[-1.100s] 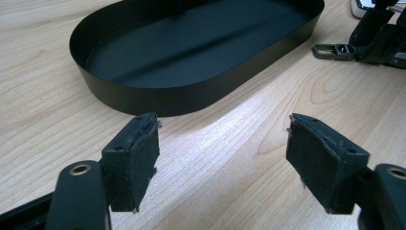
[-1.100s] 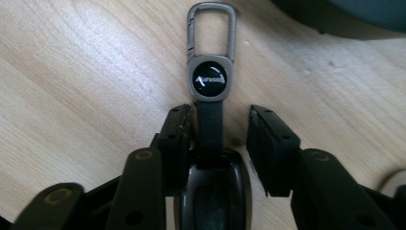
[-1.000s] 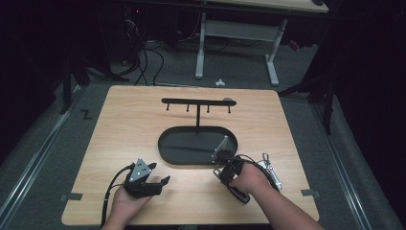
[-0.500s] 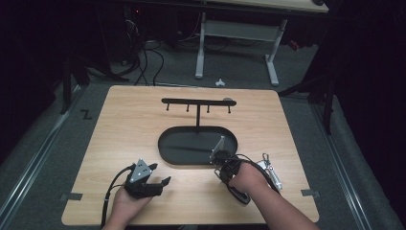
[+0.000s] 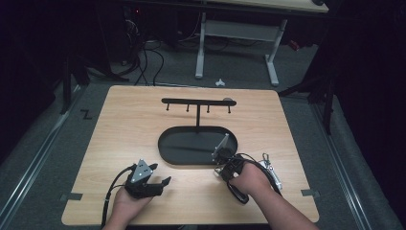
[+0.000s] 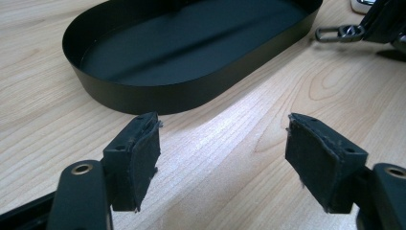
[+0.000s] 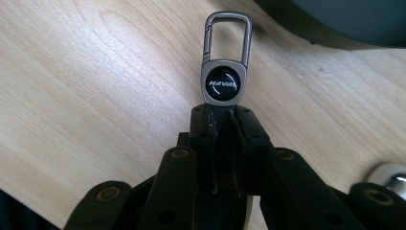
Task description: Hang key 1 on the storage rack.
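The right claw [image 7: 224, 112] is clamped on one keychain [image 7: 224, 81], a grey metal tag with a snap clip at its top. Its jaws have just been closing, and the tag's lower end now sits between the pads. The keychain stands low over the wooden surface [image 5: 124, 139], just beside the near right end of the black oval tray [image 5: 165, 146].

The left claw [image 6: 222, 153] is spread wide with nothing between its pads. It rests near the front edge of the surface, facing the tray.

Progress, as judged: the pick-up is made. The hanging is not. The rack [image 5: 197, 101] that rises from the tray carries four small hooks on its crossbar, and all four look bare. The likely remainder is to lift the keychain and set its clip over one hook.

Count: one tray, one rack with four hooks, one keychain in the right claw. A second metal piece [image 5: 270, 167] lies on the surface by the right hand; its kind is not clear.
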Demonstrator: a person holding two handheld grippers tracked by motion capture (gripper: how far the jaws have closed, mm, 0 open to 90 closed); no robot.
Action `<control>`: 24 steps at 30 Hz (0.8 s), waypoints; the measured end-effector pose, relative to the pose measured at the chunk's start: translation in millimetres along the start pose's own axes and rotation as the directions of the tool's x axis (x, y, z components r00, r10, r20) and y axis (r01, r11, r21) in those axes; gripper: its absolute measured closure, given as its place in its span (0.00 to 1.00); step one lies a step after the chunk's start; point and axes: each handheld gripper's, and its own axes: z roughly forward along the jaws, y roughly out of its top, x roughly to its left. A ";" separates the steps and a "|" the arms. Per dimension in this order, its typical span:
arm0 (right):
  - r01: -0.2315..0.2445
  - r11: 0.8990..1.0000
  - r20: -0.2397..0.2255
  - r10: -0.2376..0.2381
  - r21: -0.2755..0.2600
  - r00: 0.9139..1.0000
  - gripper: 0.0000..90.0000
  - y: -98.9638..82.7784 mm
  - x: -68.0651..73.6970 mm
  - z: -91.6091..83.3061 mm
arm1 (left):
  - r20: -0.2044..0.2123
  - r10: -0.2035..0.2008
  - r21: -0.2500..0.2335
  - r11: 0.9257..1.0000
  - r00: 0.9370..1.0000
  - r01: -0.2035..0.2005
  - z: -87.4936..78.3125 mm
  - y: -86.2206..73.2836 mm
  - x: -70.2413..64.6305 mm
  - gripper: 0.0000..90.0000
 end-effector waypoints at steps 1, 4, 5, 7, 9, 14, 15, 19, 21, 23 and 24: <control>0.004 1.000 0.002 -0.004 -0.006 1.000 0.90 -1.9 -0.1 -3.3 | -0.002 -0.002 -0.003 1.000 1.000 0.002 -0.6 0.1 0.3 0.31; -0.002 1.000 0.008 0.002 -0.008 1.000 0.90 -3.8 0.8 -6.8 | -0.002 -0.004 -0.008 1.000 1.000 0.004 -1.2 0.3 0.5 0.31; -0.001 1.000 0.009 0.001 -0.007 1.000 0.90 -4.9 1.4 -9.0 | -0.001 -0.004 -0.008 1.000 1.000 0.004 -1.4 0.4 0.5 0.31; -0.005 1.000 0.009 0.005 -0.009 1.000 0.90 -6.6 2.8 -13.4 | -0.001 -0.003 -0.007 1.000 1.000 0.003 -1.0 0.3 0.5 0.31; 0.004 1.000 0.017 -0.003 -0.019 1.000 0.90 -8.1 2.7 -21.3 | -0.002 -0.001 -0.004 1.000 1.000 0.001 -0.8 0.3 0.5 0.31; -0.006 0.999 0.017 0.007 -0.040 1.000 0.90 -10.8 0.4 -33.4 | 0.003 -0.006 -0.008 1.000 1.000 0.006 -0.7 0.4 1.1 0.31; -0.002 0.999 0.024 0.003 -0.041 1.000 0.90 -11.3 -0.2 -35.9 | 0.005 -0.008 -0.009 1.000 1.000 0.008 -0.7 0.5 1.1 0.31; -0.008 0.998 0.024 0.009 -0.054 1.000 0.90 -12.7 -1.3 -46.0 | 0.002 -0.006 -0.016 1.000 1.000 0.006 -1.1 0.6 0.9 0.32; -0.006 0.997 0.028 0.008 -0.075 1.000 0.90 -13.0 -2.9 -52.4 | 0.003 -0.003 -0.020 1.000 1.000 0.003 -2.4 0.7 0.7 0.32; -0.001 0.996 0.024 0.003 -0.084 1.000 0.90 -12.9 -3.9 -54.4 | 0.001 0.000 -0.023 1.000 1.000 0.000 -2.8 0.4 0.5 0.32; -0.013 0.996 0.022 0.014 -0.084 1.000 0.90 -12.9 -3.3 -56.5 | 0.002 0.001 -0.023 1.000 1.000 -0.001 -3.2 0.1 0.5 0.32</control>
